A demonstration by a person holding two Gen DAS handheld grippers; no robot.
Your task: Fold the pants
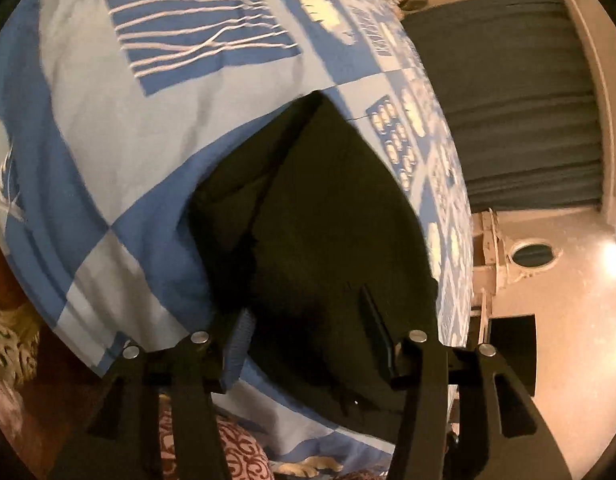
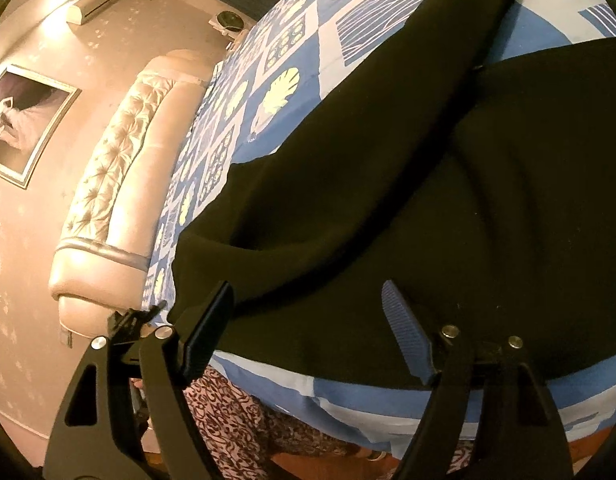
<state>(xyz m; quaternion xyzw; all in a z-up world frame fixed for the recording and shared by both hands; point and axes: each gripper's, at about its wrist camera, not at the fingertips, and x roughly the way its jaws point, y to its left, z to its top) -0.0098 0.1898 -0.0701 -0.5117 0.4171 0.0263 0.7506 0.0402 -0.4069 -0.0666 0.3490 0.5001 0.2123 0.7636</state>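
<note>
Black pants (image 1: 327, 220) lie on a bed with a blue and white patchwork cover (image 1: 108, 120). In the left wrist view they end in a pointed corner far up the bed. My left gripper (image 1: 308, 332) hangs open just over their near part, with no cloth pinched between its fingers. In the right wrist view the pants (image 2: 387, 200) spread wide and dark over the cover (image 2: 292, 40), with a rolled fold running across them. My right gripper (image 2: 304, 320) stands wide open above their near edge, its pads off the fabric.
A padded cream headboard (image 2: 108, 184) borders the bed on the left, with a framed picture (image 2: 20, 120) on the wall beyond. A dark curtain (image 1: 507, 100) hangs past the far side. The person's patterned clothing (image 2: 236, 420) shows below the bed's near edge.
</note>
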